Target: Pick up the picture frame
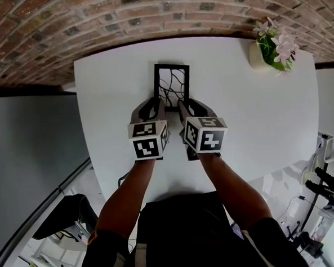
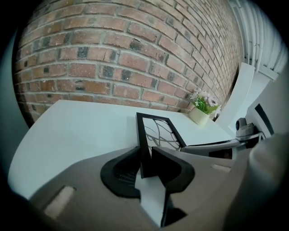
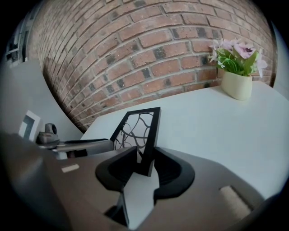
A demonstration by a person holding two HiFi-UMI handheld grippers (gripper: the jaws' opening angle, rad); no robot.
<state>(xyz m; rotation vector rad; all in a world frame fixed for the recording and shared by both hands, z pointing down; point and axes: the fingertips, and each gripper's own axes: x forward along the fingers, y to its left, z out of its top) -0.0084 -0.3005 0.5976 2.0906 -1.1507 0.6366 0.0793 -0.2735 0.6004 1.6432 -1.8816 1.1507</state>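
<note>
**Left tongs (image 1: 156,104) and right tongs (image 1: 183,104) at the near corners of the picture frame (image 1: 172,86) on a white counter (image 1: 239,114).**

The left tongs pinch the frame's near left corner between their pads. The right tongs stand spread around the near right corner, which lies between their jaws. The black frame, filled with a lattice of curved lines, sits mid-counter. Farther back, at the counter's far right corner, a cream flower pot (image 1: 257,57) of pale pink blooms stands well apart from the frame. A brick wall (image 1: 148,13) rises behind.
</note>
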